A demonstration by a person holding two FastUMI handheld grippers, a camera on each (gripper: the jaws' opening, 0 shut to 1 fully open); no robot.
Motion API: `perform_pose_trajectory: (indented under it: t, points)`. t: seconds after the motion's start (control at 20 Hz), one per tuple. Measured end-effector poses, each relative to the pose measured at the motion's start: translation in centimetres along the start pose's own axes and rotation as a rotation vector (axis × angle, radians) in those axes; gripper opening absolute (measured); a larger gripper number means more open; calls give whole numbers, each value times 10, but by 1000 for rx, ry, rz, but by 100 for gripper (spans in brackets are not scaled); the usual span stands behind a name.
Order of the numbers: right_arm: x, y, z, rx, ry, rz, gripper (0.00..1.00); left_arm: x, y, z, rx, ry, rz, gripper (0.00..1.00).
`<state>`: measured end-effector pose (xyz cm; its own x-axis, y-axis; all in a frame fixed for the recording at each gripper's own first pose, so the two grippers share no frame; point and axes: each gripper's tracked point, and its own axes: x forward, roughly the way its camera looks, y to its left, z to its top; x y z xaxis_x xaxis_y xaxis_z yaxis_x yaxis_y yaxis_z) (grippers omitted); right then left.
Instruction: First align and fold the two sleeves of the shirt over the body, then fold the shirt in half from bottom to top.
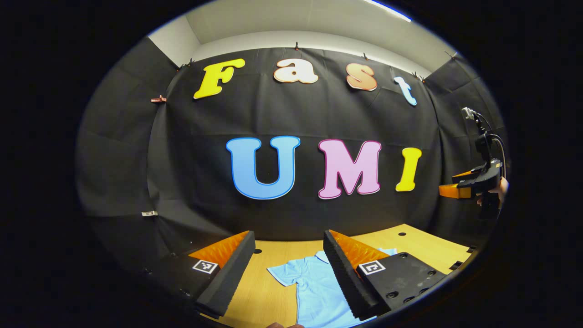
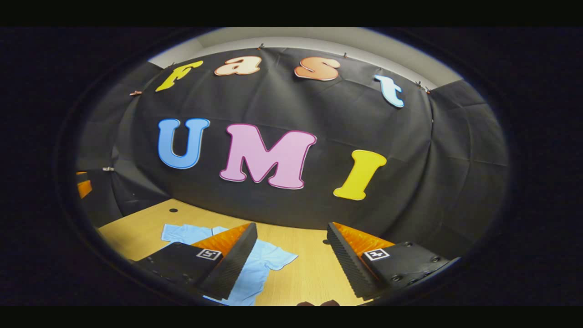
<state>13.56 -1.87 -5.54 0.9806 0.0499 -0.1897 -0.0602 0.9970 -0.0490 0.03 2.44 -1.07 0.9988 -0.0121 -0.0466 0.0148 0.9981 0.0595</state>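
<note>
Light blue polo shirt lies flat on the wooden tabletop, sleeves spread out. Left tool and right tool both hover above it, fingers spread wide, holding nothing.

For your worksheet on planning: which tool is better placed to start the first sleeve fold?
Marginally the left tool: it hangs open with a spread sleeve between its fingers. The right tool frames mostly bare table, shirt off to its side.
</note>
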Motion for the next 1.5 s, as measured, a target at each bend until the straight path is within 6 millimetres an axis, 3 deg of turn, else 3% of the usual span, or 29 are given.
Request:
perform_pose_trajectory:
  t: [0.15,0.35,0.5,0.65,0.8,1.0,1.15,1.2,1.25,1.3,1.35,1.5]
  points:
    - [73,0,-46,7,90,32,97,25,16,-6,36,28,82,96]
    - [153,-7,-112,61,224,52,97,61,16,-21,60,81,130,97]
    - [207,-12,-177,63,339,72,98,90,6,-45,25,168,163,96]
    - [244,-8,-246,79,469,109,98,114,-4,-63,39,239,196,97]
    - [263,2,-305,122,592,132,98,131,-21,-71,54,269,189,96]
    - [269,4,-361,140,720,109,98,148,-35,-81,68,288,146,99]
    - [262,9,-387,191,817,85,98,153,-31,-83,71,296,117,99]
    - [265,8,-380,201,792,68,98,153,-27,-84,68,296,113,99]
    - [266,9,-387,212,823,56,99,153,-23,-84,61,297,112,99]
    - [265,8,-382,215,813,45,91,153,-18,-88,55,302,115,98]
    - [266,14,-384,212,829,60,92,152,-12,-93,53,314,121,98]
    - [271,34,-381,212,797,80,31,149,-1,-104,87,331,123,99]
